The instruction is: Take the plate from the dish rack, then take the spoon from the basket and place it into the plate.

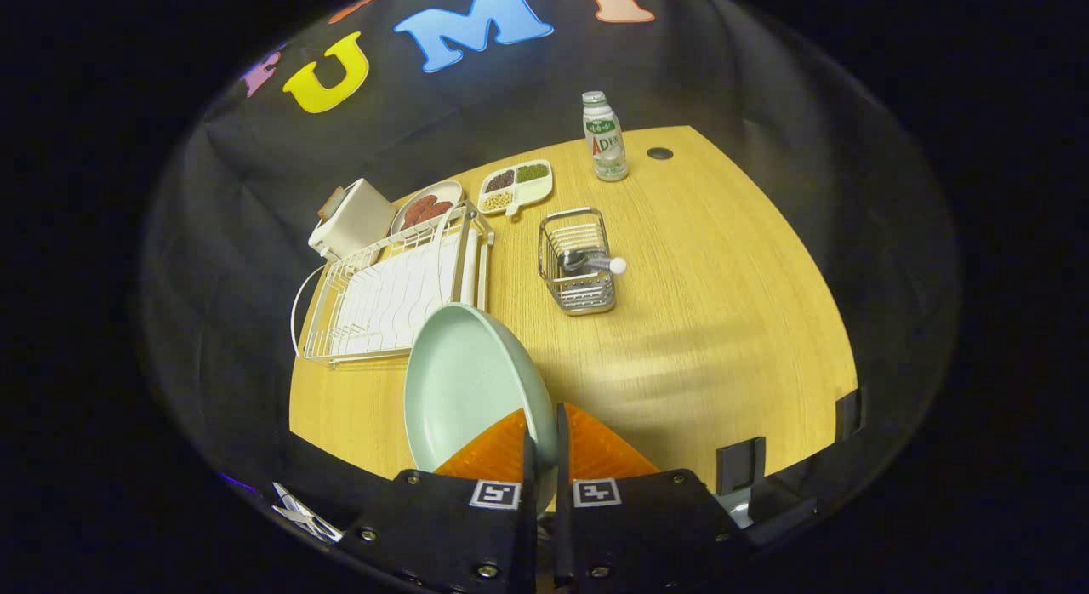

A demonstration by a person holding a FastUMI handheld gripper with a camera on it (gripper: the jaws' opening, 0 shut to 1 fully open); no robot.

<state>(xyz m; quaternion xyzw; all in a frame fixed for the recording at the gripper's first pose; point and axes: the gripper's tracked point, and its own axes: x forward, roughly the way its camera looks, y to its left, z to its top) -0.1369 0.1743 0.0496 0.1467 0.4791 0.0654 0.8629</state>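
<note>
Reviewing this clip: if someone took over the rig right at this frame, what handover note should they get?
Gripper: shut on the rim of the pale green plate, held on edge above the table.
Dish rack: beyond the plate, by the toaster; no plate left in it.
Spoon: in the wire basket, handle end poking out.
Done: plate taken from the rack.
Left: set the plate down on the table, release, fetch the spoon, put it into the plate.
</note>
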